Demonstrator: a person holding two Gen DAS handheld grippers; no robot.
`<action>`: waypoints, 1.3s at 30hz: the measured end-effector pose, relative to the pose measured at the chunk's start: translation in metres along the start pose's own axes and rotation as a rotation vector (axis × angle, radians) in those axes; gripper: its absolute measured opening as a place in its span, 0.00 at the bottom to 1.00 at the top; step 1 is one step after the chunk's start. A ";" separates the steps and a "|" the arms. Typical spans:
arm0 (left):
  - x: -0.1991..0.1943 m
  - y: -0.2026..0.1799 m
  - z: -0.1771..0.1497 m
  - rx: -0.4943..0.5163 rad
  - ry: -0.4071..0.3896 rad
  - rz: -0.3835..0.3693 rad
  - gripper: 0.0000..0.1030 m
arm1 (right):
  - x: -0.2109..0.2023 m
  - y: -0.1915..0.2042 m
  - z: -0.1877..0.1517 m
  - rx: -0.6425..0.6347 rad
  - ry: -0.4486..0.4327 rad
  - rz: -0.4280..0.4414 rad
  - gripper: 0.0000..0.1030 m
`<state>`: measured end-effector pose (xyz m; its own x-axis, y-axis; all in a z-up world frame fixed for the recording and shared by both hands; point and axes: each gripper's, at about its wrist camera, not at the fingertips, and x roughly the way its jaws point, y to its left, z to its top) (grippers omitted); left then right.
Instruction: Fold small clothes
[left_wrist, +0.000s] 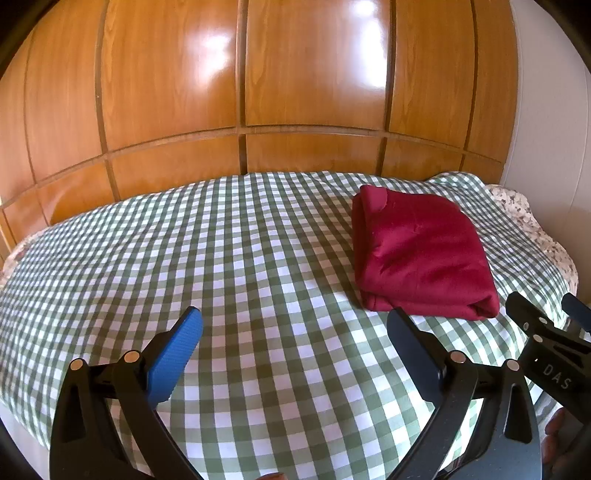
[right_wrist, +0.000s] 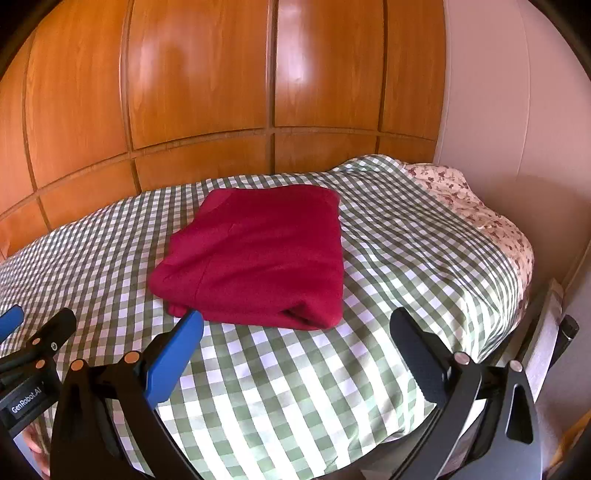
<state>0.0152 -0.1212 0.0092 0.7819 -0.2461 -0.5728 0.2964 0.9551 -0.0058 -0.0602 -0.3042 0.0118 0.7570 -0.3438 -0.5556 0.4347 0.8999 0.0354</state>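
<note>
Through my left wrist camera, my left gripper (left_wrist: 295, 354) hangs over bare checked bedcover (left_wrist: 229, 258) with its jaws spread wide and nothing between them; the blue pad (left_wrist: 177, 354) on one finger faces the dark finger across the gap. The red garment (left_wrist: 421, 254) lies ahead and to the right on the cover, already folded into a compact, thick rectangle, and I judge I hold back from it because the folding looks finished and no loose sleeve or hem calls for a pinch. At the right edge the tips of my right gripper (left_wrist: 550, 314) show just beside the garment's near corner, apart from the cloth. Behind the bed stands the glossy wooden wardrobe (left_wrist: 240, 74). Through my right wrist camera, my right gripper (right_wrist: 295, 347) is likewise released, fingers wide apart and empty, aimed straight at the garment (right_wrist: 258, 258), whose rolled near edge sits just beyond my blue fingertip (right_wrist: 190, 325); whether that tip grazes the fabric I cannot tell. The garment rests squarely on the checked bedcover (right_wrist: 406, 258), well clear of the flowered sheet (right_wrist: 480, 218) at the far right corner, which I take as a tidy spot for leaving it. My left gripper (right_wrist: 22, 328) peeks in at the left edge, beside a hand (right_wrist: 33, 443).
</note>
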 end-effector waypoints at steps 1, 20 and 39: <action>-0.001 0.000 0.000 0.002 -0.003 0.000 0.96 | -0.001 -0.001 0.000 0.004 -0.006 0.002 0.98; 0.001 -0.003 -0.004 0.033 0.016 0.003 0.96 | 0.009 -0.001 -0.008 0.022 0.023 0.008 0.98; 0.005 -0.003 -0.004 0.035 0.032 -0.007 0.96 | 0.017 0.002 -0.013 0.013 0.050 0.012 0.98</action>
<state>0.0159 -0.1248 0.0030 0.7619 -0.2471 -0.5987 0.3215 0.9467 0.0184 -0.0531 -0.3051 -0.0083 0.7372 -0.3187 -0.5958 0.4321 0.9002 0.0532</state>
